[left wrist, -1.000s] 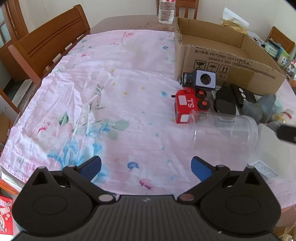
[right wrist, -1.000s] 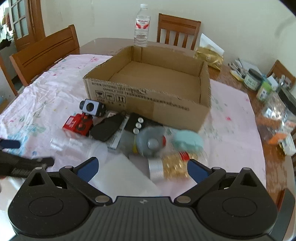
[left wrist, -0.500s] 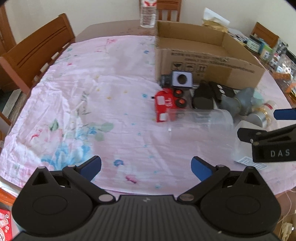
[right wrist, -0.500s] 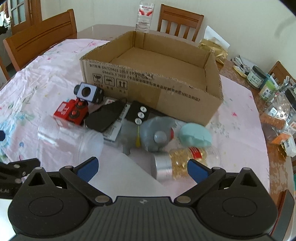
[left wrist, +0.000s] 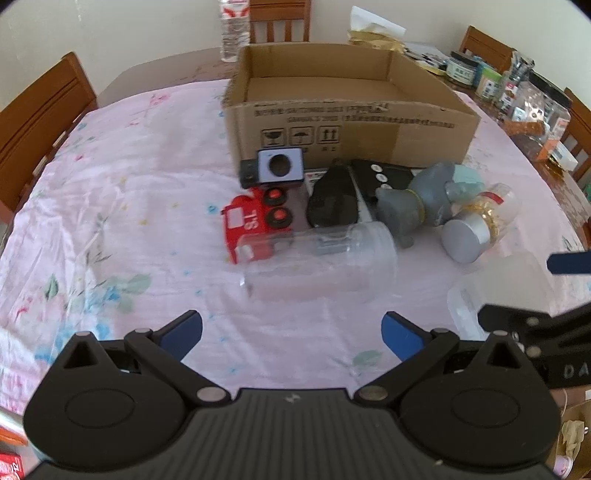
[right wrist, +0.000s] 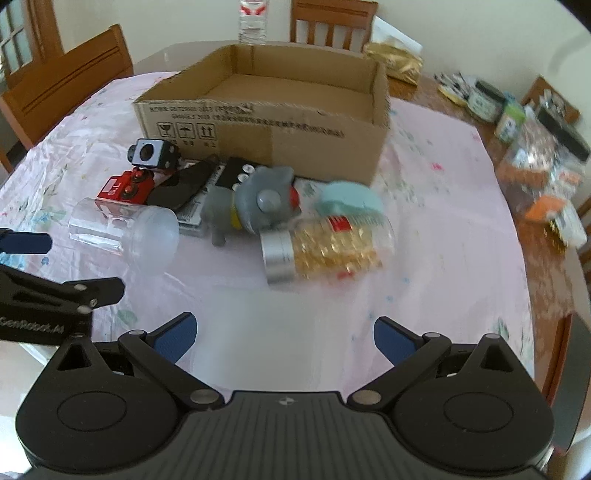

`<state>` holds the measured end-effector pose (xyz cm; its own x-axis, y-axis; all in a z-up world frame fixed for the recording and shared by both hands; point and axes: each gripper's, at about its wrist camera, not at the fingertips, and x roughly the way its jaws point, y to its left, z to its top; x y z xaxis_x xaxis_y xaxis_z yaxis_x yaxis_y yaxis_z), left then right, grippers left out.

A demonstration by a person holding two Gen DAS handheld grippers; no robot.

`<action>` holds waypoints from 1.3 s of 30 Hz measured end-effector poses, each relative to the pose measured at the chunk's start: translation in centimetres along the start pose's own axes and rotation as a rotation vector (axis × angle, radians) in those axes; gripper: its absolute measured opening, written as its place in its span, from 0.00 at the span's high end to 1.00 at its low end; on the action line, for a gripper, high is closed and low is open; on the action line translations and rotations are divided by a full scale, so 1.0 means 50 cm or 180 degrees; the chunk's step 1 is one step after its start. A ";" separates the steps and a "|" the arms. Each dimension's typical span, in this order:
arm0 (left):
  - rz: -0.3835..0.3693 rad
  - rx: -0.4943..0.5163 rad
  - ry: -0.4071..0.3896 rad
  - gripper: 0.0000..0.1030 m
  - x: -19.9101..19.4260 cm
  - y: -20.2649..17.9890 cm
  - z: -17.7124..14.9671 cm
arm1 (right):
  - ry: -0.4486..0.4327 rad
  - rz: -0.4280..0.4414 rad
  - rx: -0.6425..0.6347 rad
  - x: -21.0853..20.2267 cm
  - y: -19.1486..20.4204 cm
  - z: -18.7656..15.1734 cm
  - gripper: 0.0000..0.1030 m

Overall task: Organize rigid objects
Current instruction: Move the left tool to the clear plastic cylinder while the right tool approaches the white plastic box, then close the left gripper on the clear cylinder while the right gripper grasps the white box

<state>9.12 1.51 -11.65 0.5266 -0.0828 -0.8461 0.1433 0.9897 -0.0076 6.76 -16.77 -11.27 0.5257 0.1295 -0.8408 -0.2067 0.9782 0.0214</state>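
Observation:
An open, empty cardboard box (left wrist: 351,122) (right wrist: 266,122) stands on the pink floral cloth. In front of it lie a red toy truck (left wrist: 255,221) (right wrist: 123,188), a white-faced black cube (left wrist: 275,170), a black oval case (left wrist: 332,199), a grey toy (left wrist: 417,203) (right wrist: 258,203), a clear jar on its side (left wrist: 321,262) (right wrist: 125,229) and a bottle of yellow capsules with a silver cap (right wrist: 325,247) (left wrist: 476,225). My left gripper (left wrist: 291,332) is open, short of the clear jar. My right gripper (right wrist: 282,334) is open, short of the capsule bottle.
A translucent tub (left wrist: 502,291) lies at the near right, under the right gripper's fingers. Jars and packets (right wrist: 535,147) crowd the right table edge. A water bottle (left wrist: 232,29) stands behind the box. Wooden chairs (left wrist: 40,118) ring the table.
Both grippers have swung right and moved closer to the pile, so the box and objects sit more centred. The right gripper's fingers now show low at the right of the left wrist view.

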 end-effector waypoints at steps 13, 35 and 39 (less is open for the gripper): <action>-0.0041 -0.0014 0.0002 0.00 0.048 -0.027 0.030 | 0.0139 0.0001 -0.0029 0.049 0.002 -0.037 0.00; -0.0175 -0.0251 0.0027 0.01 -0.002 0.035 -0.003 | 0.0082 0.0005 -0.0047 0.054 0.003 -0.025 0.00; -0.0150 -0.0312 -0.0041 0.01 -0.013 0.044 0.005 | 0.0093 0.0020 -0.0073 0.055 0.001 -0.024 0.00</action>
<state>9.31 3.70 -10.98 0.5321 -0.1304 -0.8366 0.0858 0.9913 -0.0999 7.21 -16.54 -14.21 0.5001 0.1306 -0.8560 -0.2291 0.9733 0.0146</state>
